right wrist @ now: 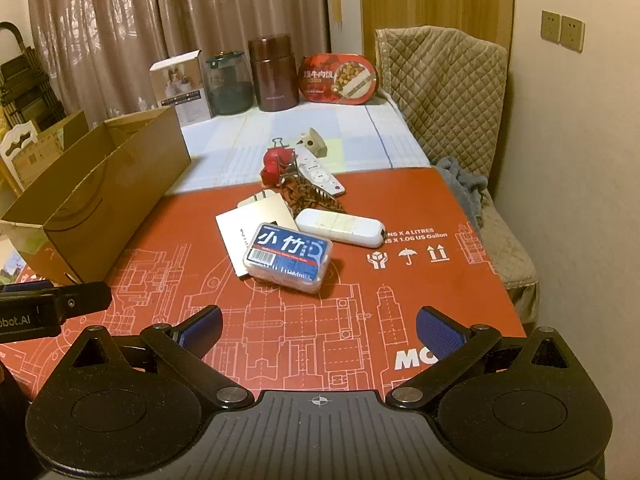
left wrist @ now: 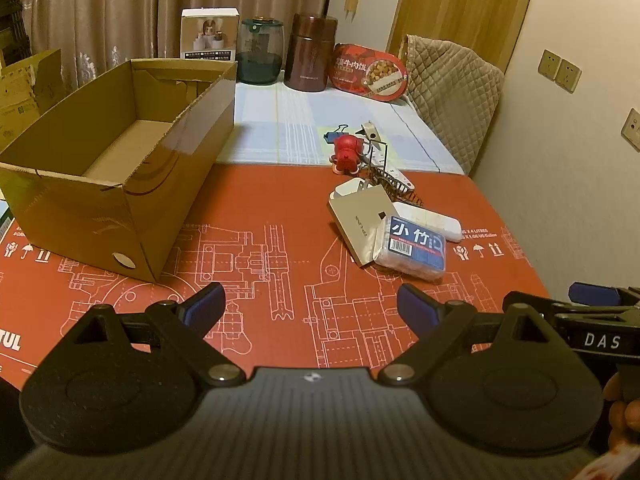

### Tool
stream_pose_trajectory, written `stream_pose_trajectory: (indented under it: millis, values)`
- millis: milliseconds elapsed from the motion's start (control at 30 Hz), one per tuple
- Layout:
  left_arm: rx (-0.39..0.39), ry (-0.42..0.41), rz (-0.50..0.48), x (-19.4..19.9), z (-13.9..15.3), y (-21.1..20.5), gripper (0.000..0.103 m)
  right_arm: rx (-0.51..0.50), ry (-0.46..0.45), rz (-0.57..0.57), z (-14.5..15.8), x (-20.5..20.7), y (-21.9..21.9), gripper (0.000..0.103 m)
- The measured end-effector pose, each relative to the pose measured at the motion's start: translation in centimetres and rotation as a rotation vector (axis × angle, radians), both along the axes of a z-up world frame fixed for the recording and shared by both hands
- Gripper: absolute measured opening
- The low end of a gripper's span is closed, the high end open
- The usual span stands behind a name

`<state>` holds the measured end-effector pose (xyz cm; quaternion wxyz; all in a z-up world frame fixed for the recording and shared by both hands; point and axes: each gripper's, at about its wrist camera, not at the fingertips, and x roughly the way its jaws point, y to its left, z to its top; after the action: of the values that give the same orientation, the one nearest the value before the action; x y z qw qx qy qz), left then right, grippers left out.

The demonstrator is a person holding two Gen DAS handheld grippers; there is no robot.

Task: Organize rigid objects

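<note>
On my left sits the open cardboard box (left wrist: 120, 168), nothing visible inside. My left gripper (left wrist: 311, 307) hangs wide open, holding nothing. The pile lies right of the box: blue-labelled plastic case (right wrist: 288, 257), white remote (right wrist: 340, 227), red figurine (left wrist: 347, 154). My right gripper (right wrist: 318, 330) gapes wide, unloaded.

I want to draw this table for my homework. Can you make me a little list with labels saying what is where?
box: open cardboard box, nothing seen inside, on the left
mat: red mat with white drawings
pile: blue-labelled plastic case, white oblong case, beige card, red toy
back row: brown flask, dark jar
left gripper: jaws wide apart, holding nothing
right gripper: jaws wide apart, holding nothing
</note>
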<state>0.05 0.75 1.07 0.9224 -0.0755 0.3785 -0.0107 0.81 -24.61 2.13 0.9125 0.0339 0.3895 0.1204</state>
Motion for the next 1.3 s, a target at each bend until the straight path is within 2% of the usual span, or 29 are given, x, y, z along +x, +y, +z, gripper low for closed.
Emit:
stream_pose_trajectory:
  millis: [1033,1300]
  values:
    - [-0.027,0.037,0.003,2.0,-1.3,1.1,0.09,0.011,0.026,0.002,-1.3,1.6,0.6,0.101]
    - [-0.022,0.016,0.014,3.4,-2.3,1.6,0.091,0.022,0.036,-0.008,-2.3,3.0,0.7,0.101]
